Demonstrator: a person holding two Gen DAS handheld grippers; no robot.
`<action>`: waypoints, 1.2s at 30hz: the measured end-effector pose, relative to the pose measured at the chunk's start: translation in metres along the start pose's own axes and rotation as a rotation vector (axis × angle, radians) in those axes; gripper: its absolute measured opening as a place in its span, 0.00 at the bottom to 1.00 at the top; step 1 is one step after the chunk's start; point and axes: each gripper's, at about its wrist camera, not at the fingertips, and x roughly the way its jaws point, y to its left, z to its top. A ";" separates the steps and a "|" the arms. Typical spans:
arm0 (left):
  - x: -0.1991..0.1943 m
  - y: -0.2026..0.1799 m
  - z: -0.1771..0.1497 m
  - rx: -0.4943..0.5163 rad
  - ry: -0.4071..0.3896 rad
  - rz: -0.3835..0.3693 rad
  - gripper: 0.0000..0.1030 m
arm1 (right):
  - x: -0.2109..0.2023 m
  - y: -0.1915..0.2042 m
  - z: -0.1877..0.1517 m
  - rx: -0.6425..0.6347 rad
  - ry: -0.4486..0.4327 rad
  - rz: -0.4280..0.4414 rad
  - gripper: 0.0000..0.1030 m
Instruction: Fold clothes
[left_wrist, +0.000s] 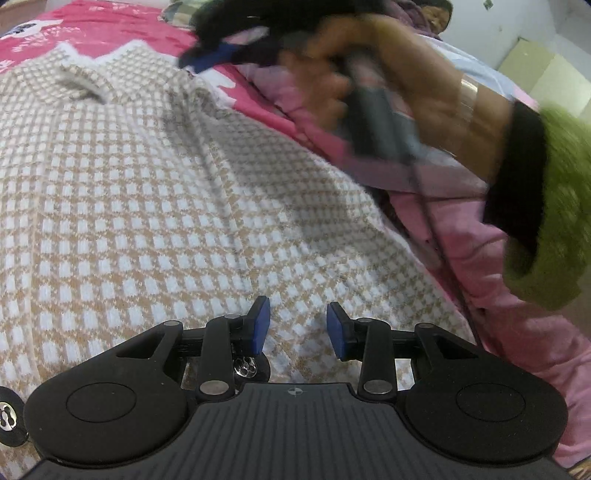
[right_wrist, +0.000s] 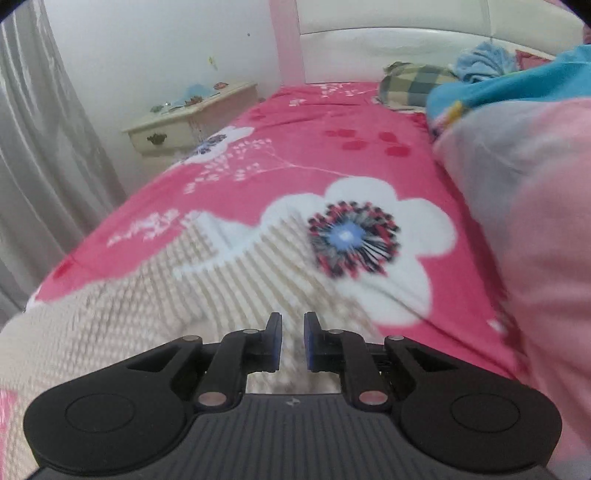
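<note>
A beige and white checked knit garment (left_wrist: 155, 206) lies spread on the pink flowered bedsheet (left_wrist: 110, 26). My left gripper (left_wrist: 297, 325) is open and empty, just above the cloth near its right edge. In the left wrist view the right gripper (left_wrist: 221, 55) shows blurred at the top, held by a hand (left_wrist: 406, 81) above the garment's far right edge. In the right wrist view my right gripper (right_wrist: 292, 341) hovers over the garment's edge (right_wrist: 155, 295); its jaws stand slightly apart with nothing between them.
A pink quilt (left_wrist: 498, 258) is bunched along the right side (right_wrist: 535, 221). A checked pillow (right_wrist: 417, 83) and blue clothes (right_wrist: 484, 62) lie by the white headboard (right_wrist: 406, 40). A cream nightstand (right_wrist: 184, 122) and grey curtain (right_wrist: 44, 147) stand to the left.
</note>
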 end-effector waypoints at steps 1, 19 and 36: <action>0.000 0.000 0.000 0.002 0.000 -0.001 0.35 | 0.017 0.000 0.003 0.012 0.021 -0.011 0.13; -0.019 -0.022 0.016 -0.014 -0.021 0.013 0.40 | -0.241 -0.022 -0.103 0.047 0.169 0.038 0.19; -0.065 -0.017 -0.004 -0.147 -0.038 0.288 0.46 | -0.269 0.032 -0.243 -0.048 0.202 0.116 0.20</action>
